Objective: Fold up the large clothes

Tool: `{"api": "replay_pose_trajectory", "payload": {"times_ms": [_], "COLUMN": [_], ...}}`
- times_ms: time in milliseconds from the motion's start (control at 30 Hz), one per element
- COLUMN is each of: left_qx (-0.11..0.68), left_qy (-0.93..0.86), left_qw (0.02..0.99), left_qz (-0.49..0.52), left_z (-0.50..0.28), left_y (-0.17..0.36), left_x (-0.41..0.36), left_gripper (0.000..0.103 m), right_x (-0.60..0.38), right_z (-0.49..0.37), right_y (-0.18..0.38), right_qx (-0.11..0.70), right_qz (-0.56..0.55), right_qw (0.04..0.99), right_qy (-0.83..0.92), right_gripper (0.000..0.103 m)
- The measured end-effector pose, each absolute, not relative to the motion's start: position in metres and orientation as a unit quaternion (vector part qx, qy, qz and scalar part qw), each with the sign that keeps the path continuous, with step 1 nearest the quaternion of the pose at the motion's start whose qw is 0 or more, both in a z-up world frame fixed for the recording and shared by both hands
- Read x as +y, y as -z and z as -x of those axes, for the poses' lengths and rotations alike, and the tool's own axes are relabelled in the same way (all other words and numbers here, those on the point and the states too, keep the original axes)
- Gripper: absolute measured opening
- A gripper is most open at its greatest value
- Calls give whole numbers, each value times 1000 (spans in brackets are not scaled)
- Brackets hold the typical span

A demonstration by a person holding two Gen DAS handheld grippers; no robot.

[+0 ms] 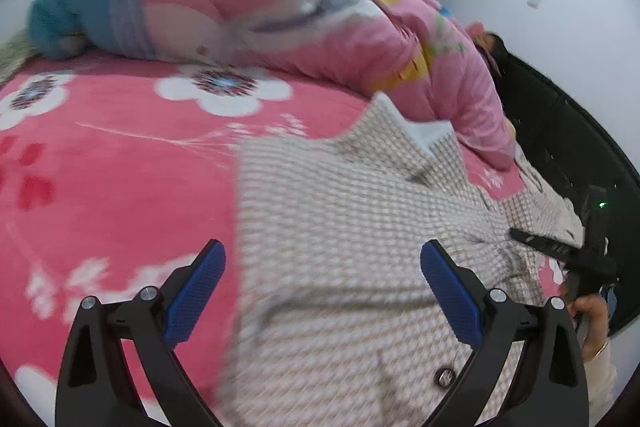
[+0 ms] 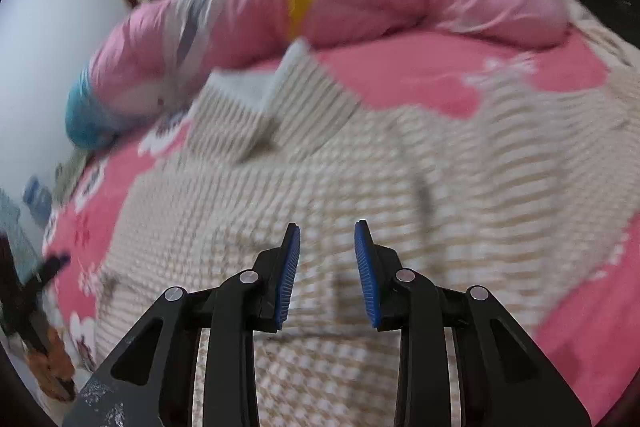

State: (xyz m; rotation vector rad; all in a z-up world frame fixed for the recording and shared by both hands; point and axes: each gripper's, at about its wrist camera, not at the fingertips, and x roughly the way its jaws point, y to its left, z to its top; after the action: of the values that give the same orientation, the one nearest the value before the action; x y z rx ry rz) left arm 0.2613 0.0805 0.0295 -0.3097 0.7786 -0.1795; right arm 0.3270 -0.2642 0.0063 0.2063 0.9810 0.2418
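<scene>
Left wrist view shows a beige-and-white checked shirt (image 1: 352,227) lying on a bed, spread over a pink floral blanket (image 1: 100,155), collar pointing toward the far end. Its left edge runs straight, which suggests one side may already be folded in; blur prevents certainty. The body still looks long and unfolded, so most folding seems left to do. The left gripper (image 1: 322,291) hovers above the shirt with jaws wide apart and nothing between them. In the right wrist view, the right gripper (image 2: 327,275) hangs over the shirt's middle, jaws narrowly parted, holding nothing. A rolled pink quilt (image 1: 280,19) lies beyond the collar.
</scene>
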Motion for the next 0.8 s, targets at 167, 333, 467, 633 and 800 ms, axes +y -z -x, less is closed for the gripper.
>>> {"api": "replay_pose_trajectory", "payload": {"times_ms": [167,333,467,633,800], "left_qx": [479,463,455,450,447], "left_qy": [76,78,74,76,77], "left_qw": [864,879,884,887,889], "left_qz": [135,88,78,72,71], "left_z": [-316,-309,-307,-307,-304], "left_y": [33,31,32,35,37], "left_x": [57,46,42,44,44], "left_gripper": [94,94,95,95,95], "right_x": [-257,-259,-236,-202,-217], "right_z": [-331,-332,-334,-342,-334], "right_y": [24,3,-17,-3,19], "right_qx": [496,510,478,474,483], "right_qz": [-50,-41,-36,3,-19], "right_qw": [861,854,869,866,859], "right_qy": [-102,-88,-117,-157,-168], "right_gripper": [29,35,45,45,46]}}
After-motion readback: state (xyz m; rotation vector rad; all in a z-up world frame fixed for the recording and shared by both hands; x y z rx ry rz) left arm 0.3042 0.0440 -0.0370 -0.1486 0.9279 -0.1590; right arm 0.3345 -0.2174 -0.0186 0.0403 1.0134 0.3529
